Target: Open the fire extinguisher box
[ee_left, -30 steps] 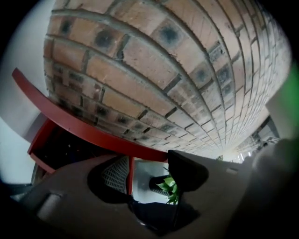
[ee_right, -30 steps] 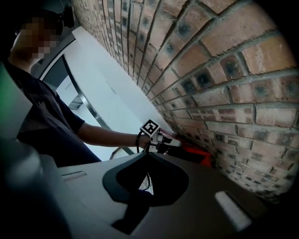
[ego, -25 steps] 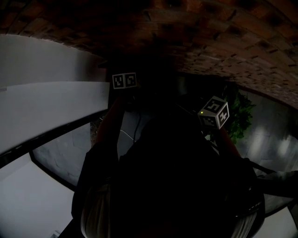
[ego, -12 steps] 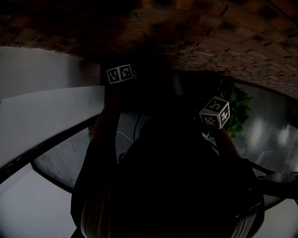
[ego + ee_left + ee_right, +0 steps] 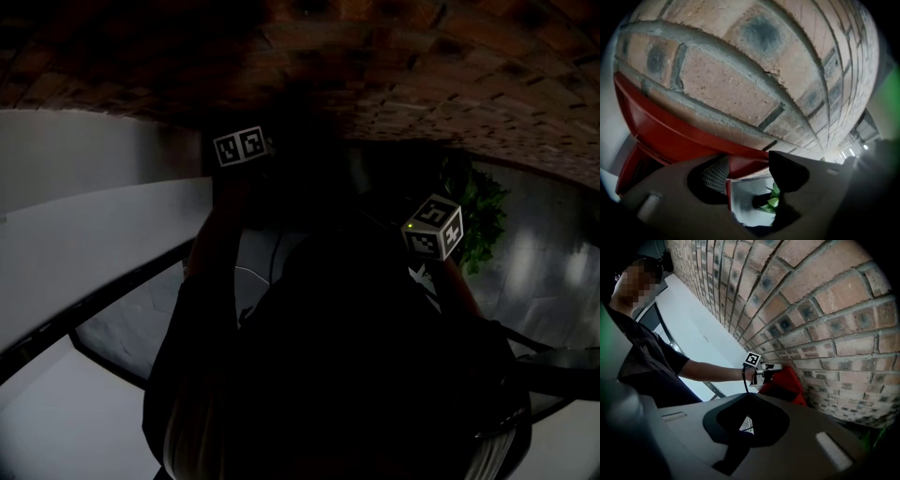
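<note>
Left arm (image 5: 710,371) outstretched, left gripper (image 5: 749,185) fingers (image 5: 715,174) apart — right gripper (image 5: 747,420) fingers together.

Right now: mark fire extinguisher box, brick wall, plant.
fire extinguisher box (image 5: 786,382), right gripper view, red outer face.
brick wall (image 5: 740,79), left gripper view, brick face.
plant (image 5: 480,223), head view, leaves.

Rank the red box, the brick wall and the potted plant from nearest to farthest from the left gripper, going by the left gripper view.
From the left gripper:
1. red box: its edge right at the jaws, lower left.
2. brick wall: just behind the box, filling the upper view.
3. potted plant: far off, small, between the open jaws.
</note>
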